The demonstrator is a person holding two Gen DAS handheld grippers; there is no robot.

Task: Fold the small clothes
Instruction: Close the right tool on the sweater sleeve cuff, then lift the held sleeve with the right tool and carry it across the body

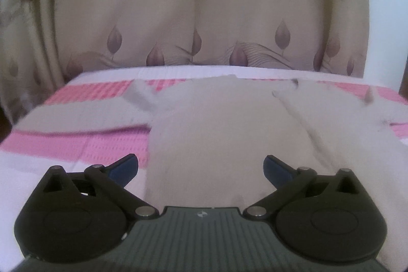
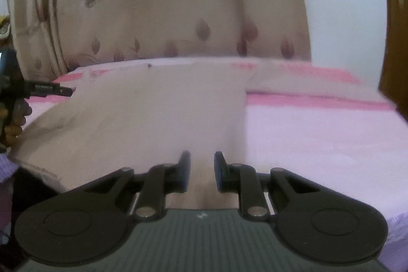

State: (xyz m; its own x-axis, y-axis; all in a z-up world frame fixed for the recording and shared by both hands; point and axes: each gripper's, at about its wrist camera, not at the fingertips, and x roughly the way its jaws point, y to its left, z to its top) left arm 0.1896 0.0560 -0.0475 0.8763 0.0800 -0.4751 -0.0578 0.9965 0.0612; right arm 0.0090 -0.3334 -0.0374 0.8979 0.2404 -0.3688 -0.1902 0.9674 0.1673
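Note:
A pale beige garment [image 1: 224,124] lies spread on the pink and white bed cover [image 1: 84,142], one sleeve stretched out to the left [image 1: 76,116]. My left gripper [image 1: 200,168] is wide open and empty, low over the garment's near hem. In the right wrist view the same garment [image 2: 158,114] lies ahead. My right gripper [image 2: 202,165] has its jaws partly open with a narrow gap, over the garment's near edge, holding nothing I can see. The left gripper's finger [image 2: 48,89] shows at the far left there.
A beige curtain with a leaf print [image 1: 204,24] hangs behind the bed. A white wall [image 2: 341,4] and a brown wooden edge [image 2: 395,29] stand to the right. The bed cover [image 2: 318,134] extends to the right of the garment.

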